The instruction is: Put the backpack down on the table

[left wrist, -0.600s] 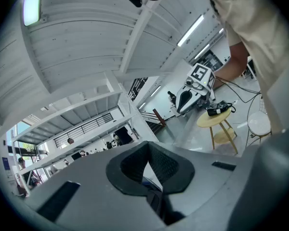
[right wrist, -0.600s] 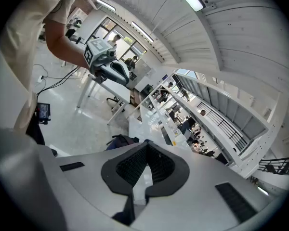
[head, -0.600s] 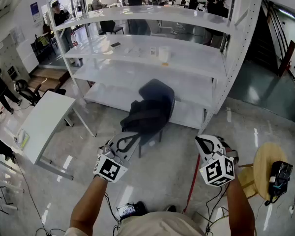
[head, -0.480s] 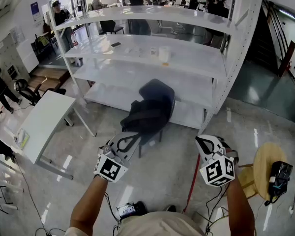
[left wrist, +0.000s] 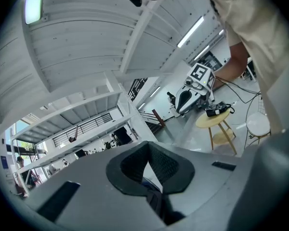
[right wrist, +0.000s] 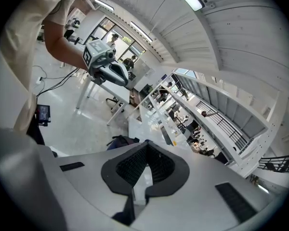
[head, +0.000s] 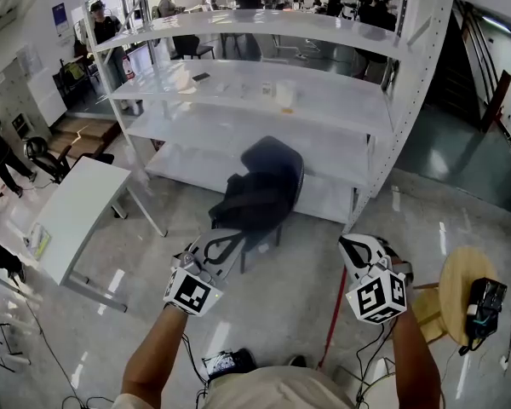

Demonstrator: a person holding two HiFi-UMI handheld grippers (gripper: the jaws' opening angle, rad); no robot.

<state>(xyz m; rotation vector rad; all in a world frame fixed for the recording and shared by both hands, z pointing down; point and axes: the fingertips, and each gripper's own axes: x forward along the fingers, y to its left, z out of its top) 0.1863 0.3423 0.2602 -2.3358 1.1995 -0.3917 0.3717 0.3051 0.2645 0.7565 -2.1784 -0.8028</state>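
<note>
Well — glossy floor [head: 298, 296], white shelving [head: 324, 100], table [head: 77, 216] left, backpack [head: 260, 190] ahead; left tool [head: 224, 239], right tool [head: 351, 242] closed.

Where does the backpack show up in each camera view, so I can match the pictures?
Head view: the backpack is at centre, in front of the white shelves.
Left gripper view: only a dark blue sliver low between the jaws, and I cannot tell if it is the backpack.
Right gripper view: left of centre, just above the jaws.
Shared landmark: the white shelves appear in all three.
</note>
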